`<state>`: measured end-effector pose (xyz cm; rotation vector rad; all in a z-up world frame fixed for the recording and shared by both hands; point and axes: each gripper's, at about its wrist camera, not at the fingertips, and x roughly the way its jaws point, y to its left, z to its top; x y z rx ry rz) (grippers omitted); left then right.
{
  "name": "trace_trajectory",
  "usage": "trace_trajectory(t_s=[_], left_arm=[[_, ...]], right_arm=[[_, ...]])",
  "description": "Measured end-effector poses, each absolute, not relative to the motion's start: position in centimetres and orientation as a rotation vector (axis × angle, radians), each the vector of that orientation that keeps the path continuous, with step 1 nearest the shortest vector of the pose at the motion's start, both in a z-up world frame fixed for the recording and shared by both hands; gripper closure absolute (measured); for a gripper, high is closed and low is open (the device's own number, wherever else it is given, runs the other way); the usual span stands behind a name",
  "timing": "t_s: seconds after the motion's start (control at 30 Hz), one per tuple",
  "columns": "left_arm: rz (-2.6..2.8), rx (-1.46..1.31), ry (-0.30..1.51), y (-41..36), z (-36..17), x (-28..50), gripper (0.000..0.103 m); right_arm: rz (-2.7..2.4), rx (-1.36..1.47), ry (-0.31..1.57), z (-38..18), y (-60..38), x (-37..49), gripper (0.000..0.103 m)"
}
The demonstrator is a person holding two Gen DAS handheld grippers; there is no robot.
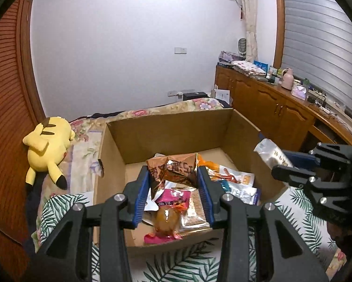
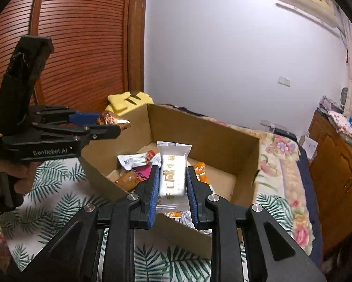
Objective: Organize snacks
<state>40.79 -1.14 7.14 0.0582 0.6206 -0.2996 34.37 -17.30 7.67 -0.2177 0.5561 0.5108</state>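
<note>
while both grippers hang over the open cardboard box (image 1: 119, 145) on the bed, the left gripper (image 1: 173, 176) pinches one crinkled brown-and-foil snack packet (image 1: 173, 170) and the right gripper (image 2: 171, 176) clamps one white snack bar (image 2: 172, 176). several loose packets (image 1: 232, 178) lie inside the box. one yellow plush toy (image 1: 48, 151) lies beside the box's left wall, one wooden cabinet (image 1: 269, 101) stands to the right.

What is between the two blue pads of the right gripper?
A white snack packet, clamped upright between the pads of the right gripper above the cardboard box. The right wrist view shows it best.
</note>
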Motion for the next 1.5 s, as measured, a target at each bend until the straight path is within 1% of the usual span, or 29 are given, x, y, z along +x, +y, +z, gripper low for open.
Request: trace_trajectory(t_s=[0.37,0.43,0.6,0.87,0.97,1.13,1.2,1.23,1.5], left_arm=[[-0.296,0.056,0.664,-1.3,4.3,43.2,0.062],[-0.297,0.055,0.669,-1.4,3.9,43.3,0.061],[-0.284,0.054,0.683,-1.5,3.3,43.6,0.053],[-0.276,0.048,0.690,-1.3,3.3,43.1,0.050],[-0.271,0.059,0.684,-1.4,3.5,43.0,0.044],[-0.252,0.068,0.690,-1.3,3.5,42.9,0.041],[-0.240,0.071,0.688,-1.3,3.5,42.7,0.036],[-0.237,0.072,0.687,-1.3,3.6,42.6,0.036],[-0.222,0.075,0.664,-1.6,4.8,39.3,0.033]], right_arm=[[0.500,-0.152,0.635,4.4,-17.2,38.7,0.082],[0.498,-0.138,0.649,4.0,-17.4,39.0,0.082],[0.493,-0.124,0.669,3.4,-17.9,39.3,0.082],[0.490,-0.120,0.679,3.6,-17.7,39.5,0.081],[0.489,-0.112,0.679,3.6,-17.7,39.4,0.081],[0.494,-0.117,0.665,3.9,-17.6,38.6,0.080],[0.497,-0.116,0.661,4.0,-17.5,38.2,0.080],[0.497,-0.115,0.658,4.1,-17.5,38.0,0.080],[0.485,-0.099,0.630,5.3,-18.0,35.0,0.073]])
